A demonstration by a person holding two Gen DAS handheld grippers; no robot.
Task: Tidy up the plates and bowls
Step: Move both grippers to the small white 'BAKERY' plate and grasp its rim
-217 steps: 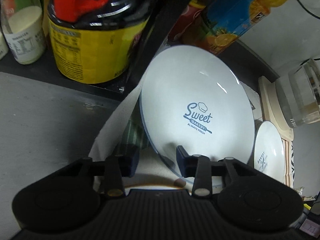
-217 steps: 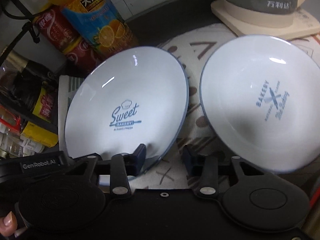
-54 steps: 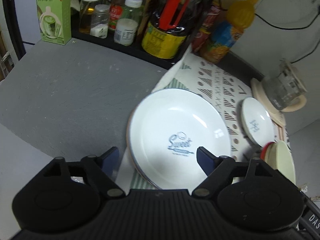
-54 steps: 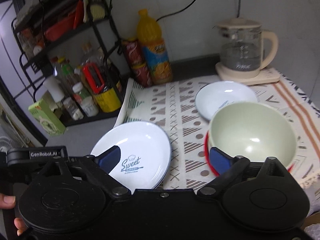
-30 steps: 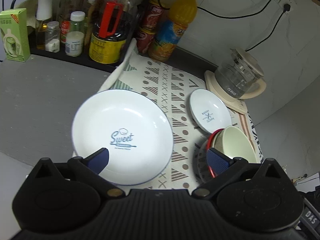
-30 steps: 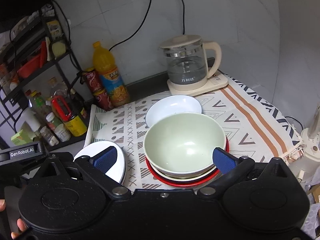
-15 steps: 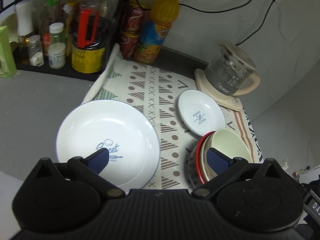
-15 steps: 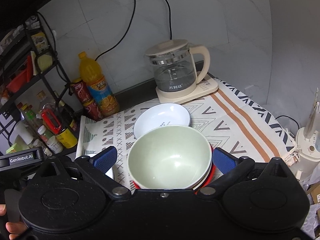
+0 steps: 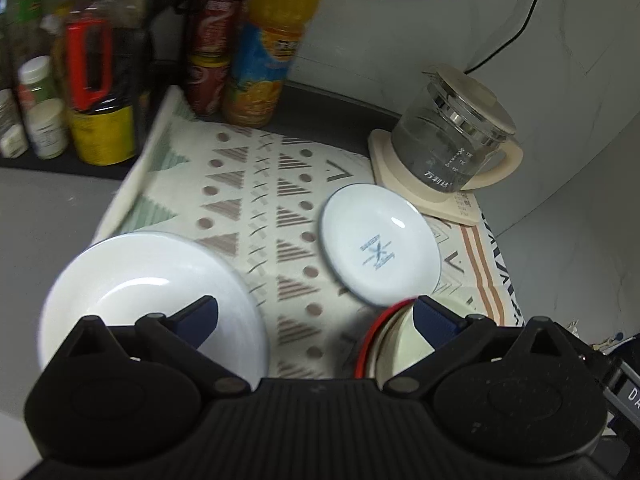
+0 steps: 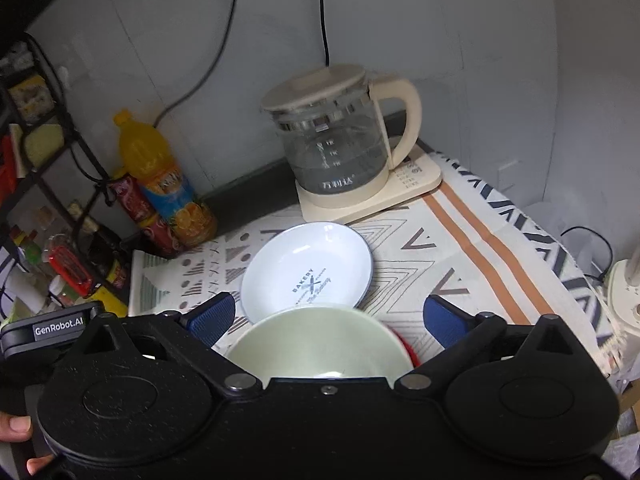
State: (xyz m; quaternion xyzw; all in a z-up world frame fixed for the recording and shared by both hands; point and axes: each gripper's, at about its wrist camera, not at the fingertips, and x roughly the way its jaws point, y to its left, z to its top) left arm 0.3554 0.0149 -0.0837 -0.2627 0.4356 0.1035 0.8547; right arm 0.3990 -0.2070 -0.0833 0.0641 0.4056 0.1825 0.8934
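Right wrist view: the pale green round ceramic bowl [image 10: 320,340] sits low between the fingers [image 10: 208,318] of the right gripper [image 10: 326,318], nested on a cream bowl and a red-rimmed one.
Bowl stack, place: near the front edge of the bench [image 9: 44,208], on the patterned cream cloth [image 9: 256,204].
Small plate: a small white round plate with a blue bakery print [image 10: 306,270] lies just beyond the green bowl, towards the back edge, its near rim hidden behind the bowl.
Key relation: I judge the right hand nearer the stack; the bowl lies straight ahead and below its fingers, round, so no long axis matters.
Right fingers: spread wide and having just closed a little, their blue pads apart from the bowl's rim, gripping nothing.
Left wrist view: the left gripper [image 9: 316,316] is spread wide and empty.
Large plate: a large white round plate [image 9: 148,288] lies under the left finger at the cloth's left edge; the stack is under the other.
Surroundings: a glass kettle with a cream handle [image 10: 340,148] at the back edge, an orange juice bottle [image 10: 160,176] left of it.
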